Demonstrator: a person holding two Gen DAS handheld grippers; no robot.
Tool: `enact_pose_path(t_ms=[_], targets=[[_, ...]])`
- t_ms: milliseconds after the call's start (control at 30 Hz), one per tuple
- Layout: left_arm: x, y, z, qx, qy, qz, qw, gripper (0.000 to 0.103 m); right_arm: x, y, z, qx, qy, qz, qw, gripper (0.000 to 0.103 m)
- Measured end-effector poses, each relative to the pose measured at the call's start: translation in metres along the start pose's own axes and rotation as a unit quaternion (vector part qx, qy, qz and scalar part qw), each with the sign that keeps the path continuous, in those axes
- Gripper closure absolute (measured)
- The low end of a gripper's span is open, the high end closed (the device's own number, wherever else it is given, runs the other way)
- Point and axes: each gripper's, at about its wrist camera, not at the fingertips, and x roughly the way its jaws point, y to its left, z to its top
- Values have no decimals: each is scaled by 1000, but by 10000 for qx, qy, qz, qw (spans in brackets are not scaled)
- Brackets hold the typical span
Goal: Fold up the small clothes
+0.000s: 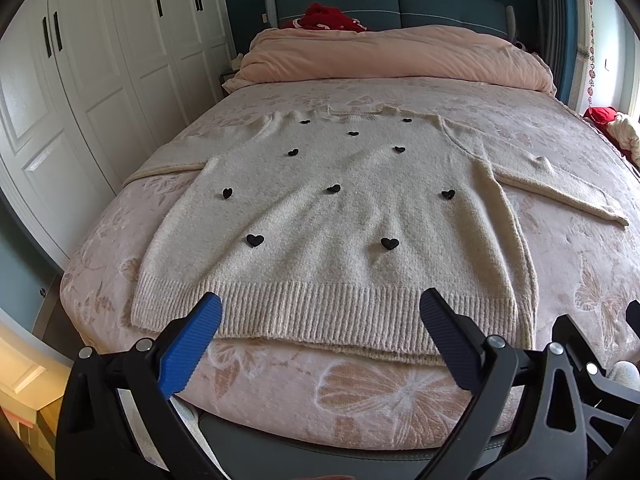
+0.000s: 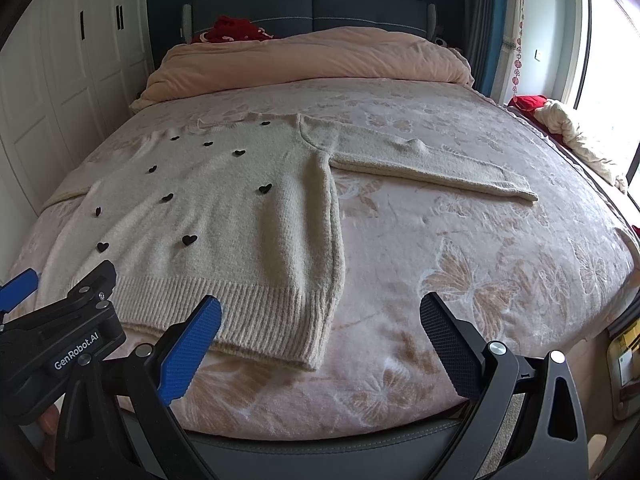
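A cream sweater [image 1: 328, 216] dotted with black hearts lies flat, face up, on the bed [image 1: 400, 396], hem nearest both sets of tongs, the left tongs [image 1: 320, 312] and right tongs [image 2: 320, 316] each spread wide and holding nothing. The thick knit could slide or bunch on the plush cover if only one layer is pinched. The left view shows the left sleeve [image 1: 168, 164] running off the bed's edge; the right view shows the right sleeve [image 2: 432, 168] in full.

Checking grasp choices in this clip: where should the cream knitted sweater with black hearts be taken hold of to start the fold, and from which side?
I'd grip the cream knitted sweater with black hearts at its ribbed hem, coming from the foot of the bed. It lies flat with that edge nearest both open claws, the left claw already over it and the right claw beside its right corner.
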Motion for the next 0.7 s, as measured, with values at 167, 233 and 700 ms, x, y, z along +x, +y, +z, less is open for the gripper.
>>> enact_pose_path(t_ms=[167,233,700], targets=[[0,0,0,3,-4,3,10000,6,-1,1,0,0,-10,-4,10000,5],[0,0,0,3,-7,2,10000,6,-2,3,1,-4,-16,-17,10000,5],[-1,0,-1,8,-19,17,10000,6,-3,0,0,25,-28,-3,10000,5]])
